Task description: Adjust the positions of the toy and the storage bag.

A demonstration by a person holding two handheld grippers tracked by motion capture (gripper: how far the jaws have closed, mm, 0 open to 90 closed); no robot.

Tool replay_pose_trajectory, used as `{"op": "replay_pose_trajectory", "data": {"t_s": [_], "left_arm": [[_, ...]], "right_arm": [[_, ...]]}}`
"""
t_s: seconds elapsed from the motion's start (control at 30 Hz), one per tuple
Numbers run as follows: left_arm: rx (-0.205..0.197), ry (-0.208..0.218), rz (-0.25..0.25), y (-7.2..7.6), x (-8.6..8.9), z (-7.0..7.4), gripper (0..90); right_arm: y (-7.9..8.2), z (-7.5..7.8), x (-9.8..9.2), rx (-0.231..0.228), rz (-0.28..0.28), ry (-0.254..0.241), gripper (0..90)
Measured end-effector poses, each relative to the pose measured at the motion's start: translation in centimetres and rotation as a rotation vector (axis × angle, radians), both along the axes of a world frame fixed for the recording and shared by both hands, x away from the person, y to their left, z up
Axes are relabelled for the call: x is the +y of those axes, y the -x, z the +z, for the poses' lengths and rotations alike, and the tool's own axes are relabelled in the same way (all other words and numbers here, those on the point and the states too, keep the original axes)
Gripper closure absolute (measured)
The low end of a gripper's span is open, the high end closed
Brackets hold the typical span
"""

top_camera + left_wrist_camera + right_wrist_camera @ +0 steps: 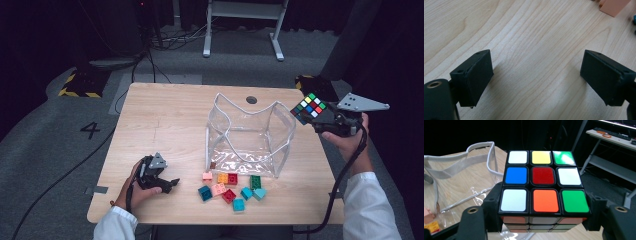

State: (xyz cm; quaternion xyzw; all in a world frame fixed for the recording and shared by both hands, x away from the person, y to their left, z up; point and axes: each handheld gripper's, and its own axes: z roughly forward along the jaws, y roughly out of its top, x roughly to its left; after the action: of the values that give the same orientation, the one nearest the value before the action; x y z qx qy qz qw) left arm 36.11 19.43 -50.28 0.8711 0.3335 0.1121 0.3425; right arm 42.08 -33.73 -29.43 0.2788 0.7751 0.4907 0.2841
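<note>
My right gripper point(320, 117) is shut on a scrambled Rubik's cube point(308, 107), held in the air past the right rim of a clear plastic bag point(247, 135). In the right gripper view the cube point(544, 183) sits clamped between both jaws, its top face showing a red centre. My left gripper point(167, 184) rests low at the table's front left, open, with bare wood between its fingers point(472, 76). Several toy bricks point(231, 189) in teal, red, pink, orange and green lie in front of the bag.
The wooden table point(165, 125) has a round cable hole point(251, 99) at the back. A pink brick point(614, 7) peeks in at the top right of the left gripper view. A white desk frame point(245, 25) stands on the floor beyond.
</note>
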Motion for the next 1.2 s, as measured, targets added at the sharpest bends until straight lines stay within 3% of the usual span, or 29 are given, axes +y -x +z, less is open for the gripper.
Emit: {"op": "replay_pose_trajectory", "data": {"t_s": [0.1, 0.57, 0.6, 0.77, 0.8, 0.97, 1.07, 1.13, 1.2], "left_arm": [[0.0, 0.0, 0.0, 0.0, 0.0, 0.0, 11.2], [0.0, 0.0, 0.0, 0.0, 0.0, 0.0, 11.2], [0.0, 0.0, 0.0, 0.0, 0.0, 0.0, 11.2], [0.001, 0.0, 0.0, 0.0, 0.0, 0.0, 11.2], [0.001, 0.0, 0.0, 0.0, 0.0, 0.0, 11.2], [0.001, 0.0, 0.0, 0.0, 0.0, 0.0, 11.2], [0.0, 0.0, 0.0, 0.0, 0.0, 0.0, 11.2], [0.0, 0.0, 0.0, 0.0, 0.0, 0.0, 11.2], [0.0, 0.0, 0.0, 0.0, 0.0, 0.0, 11.2]], "right_arm": [[-0.6, 0.3, 1.2, 0.008, 0.04, -0.012, 33.6], [-2.1, -0.1, 5.7, 0.066, 0.209, 0.035, 33.5], [-2.3, -0.5, 6.3, 0.075, 0.236, 0.068, 33.5], [-2.6, -1.2, 7.4, 0.103, 0.266, 0.109, 33.5], [-2.7, -1.5, 7.9, 0.102, 0.285, 0.146, 33.5], [-2.9, -2.0, 8.7, 0.125, 0.321, 0.179, 33.5], [-3.1, -2.5, 9.2, 0.145, 0.379, 0.236, 33.5], [-3.2, -2.6, 9.2, 0.153, 0.377, 0.242, 33.5], [-3.4, -2.9, 9.6, 0.177, 0.383, 0.286, 33.5]]}}
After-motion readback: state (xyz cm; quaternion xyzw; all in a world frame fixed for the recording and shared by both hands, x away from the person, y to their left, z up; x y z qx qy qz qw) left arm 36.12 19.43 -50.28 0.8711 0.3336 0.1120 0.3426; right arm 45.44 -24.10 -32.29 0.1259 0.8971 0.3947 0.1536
